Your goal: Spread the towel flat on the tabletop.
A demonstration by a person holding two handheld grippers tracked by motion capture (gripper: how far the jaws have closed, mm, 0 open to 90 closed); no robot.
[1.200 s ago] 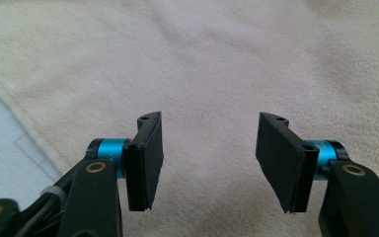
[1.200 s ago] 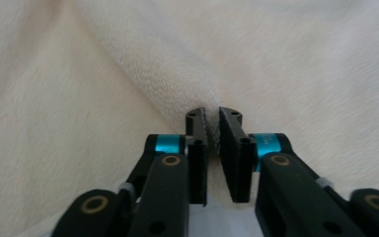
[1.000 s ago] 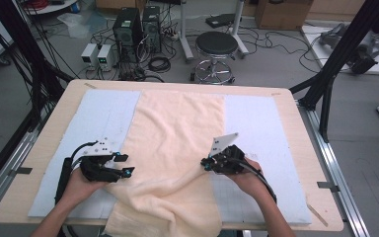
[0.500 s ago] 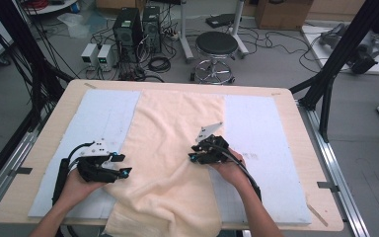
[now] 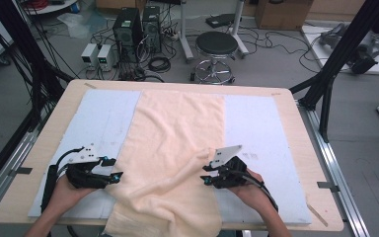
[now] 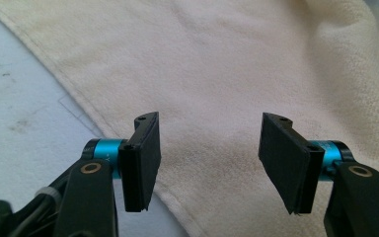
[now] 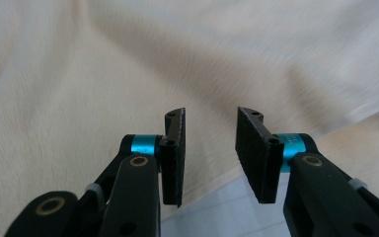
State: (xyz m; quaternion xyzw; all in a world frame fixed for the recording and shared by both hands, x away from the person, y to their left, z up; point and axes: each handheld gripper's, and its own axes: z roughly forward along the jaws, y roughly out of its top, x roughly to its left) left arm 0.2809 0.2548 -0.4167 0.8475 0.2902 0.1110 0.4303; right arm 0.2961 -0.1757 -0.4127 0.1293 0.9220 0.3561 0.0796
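The towel (image 5: 175, 148) lies mostly flat, its near part rumpled and overhanging. Both the left gripper (image 5: 114, 168) and right gripper (image 5: 206, 174) are released, gripping nothing; smoothing remains.

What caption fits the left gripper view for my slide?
Open left hand-held gripper poised over the edge of a cream towel lying on a pale blue mat.

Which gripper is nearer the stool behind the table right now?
Right. The right gripper sits nearly straight below the stool in the high view, over the towel; the left gripper is off at the towel's left edge.
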